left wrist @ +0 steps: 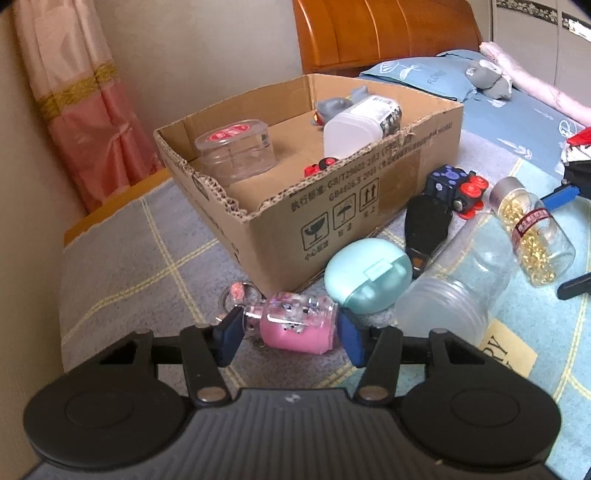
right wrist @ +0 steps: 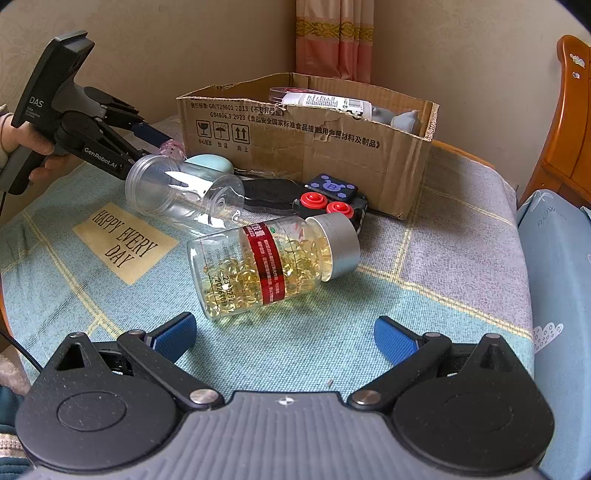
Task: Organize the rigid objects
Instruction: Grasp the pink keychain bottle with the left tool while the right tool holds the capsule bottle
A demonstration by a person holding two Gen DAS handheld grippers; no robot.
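My left gripper [left wrist: 290, 332] has its blue pads on both sides of a small pink glitter bottle [left wrist: 291, 323] lying on the cloth in front of the cardboard box [left wrist: 332, 206]; contact is not certain. It also shows in the right wrist view [right wrist: 162, 147]. My right gripper [right wrist: 284, 334] is open and empty, just short of a capsule bottle with a silver cap [right wrist: 273, 260], which also shows in the left wrist view [left wrist: 532, 230]. The box holds a clear tub [left wrist: 236, 151], a white bottle [left wrist: 362, 123] and a grey toy [left wrist: 332, 107].
Beside the box lie a mint oval case [left wrist: 367, 275], a clear plastic jar [right wrist: 184, 194], a black flat object [right wrist: 269, 194] and a black toy with red buttons [right wrist: 332, 195]. A wooden headboard [left wrist: 384, 33] and bedding stand behind. The wall is to the left.
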